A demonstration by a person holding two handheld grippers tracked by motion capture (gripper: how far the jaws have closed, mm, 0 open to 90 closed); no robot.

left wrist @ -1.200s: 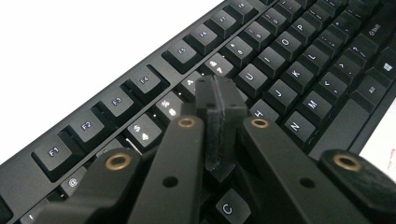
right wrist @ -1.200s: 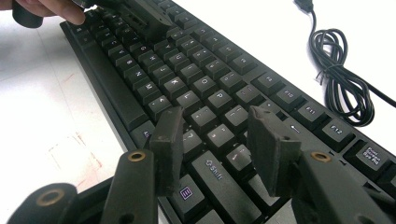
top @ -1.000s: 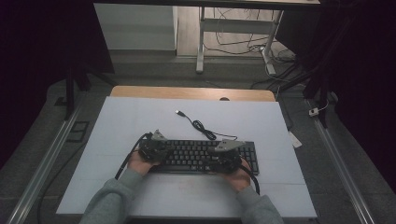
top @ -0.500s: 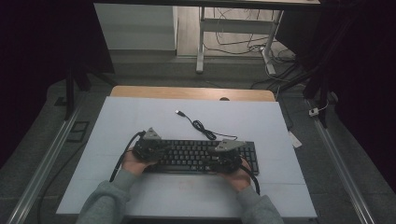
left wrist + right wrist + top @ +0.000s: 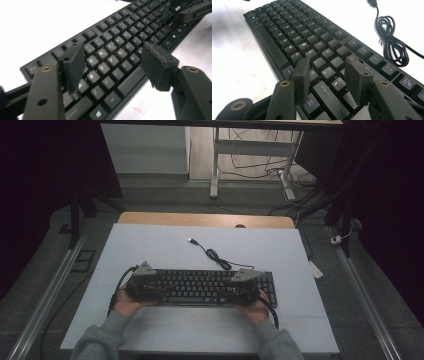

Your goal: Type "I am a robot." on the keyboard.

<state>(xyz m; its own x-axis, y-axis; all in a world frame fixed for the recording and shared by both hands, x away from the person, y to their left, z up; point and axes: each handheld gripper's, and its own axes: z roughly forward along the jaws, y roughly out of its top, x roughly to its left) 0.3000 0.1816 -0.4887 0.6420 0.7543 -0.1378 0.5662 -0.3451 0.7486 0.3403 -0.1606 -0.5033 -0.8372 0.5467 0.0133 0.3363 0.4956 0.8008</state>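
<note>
- The left tool slid outward along the keyboard, from a spot further in to the keyboard's left end.
- Its jaws, shut a second ago, have just been opening and stood apart over the keys, pressing on nothing.
- The left hand and forearm shifted left with it.

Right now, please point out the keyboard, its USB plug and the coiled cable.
keyboard [image 5: 200, 285]: high view, middle key rows.
USB plug [image 5: 191, 240]: high view, the cable's free end.
coiled cable [image 5: 392, 42]: right gripper view, bundled loops.
</note>
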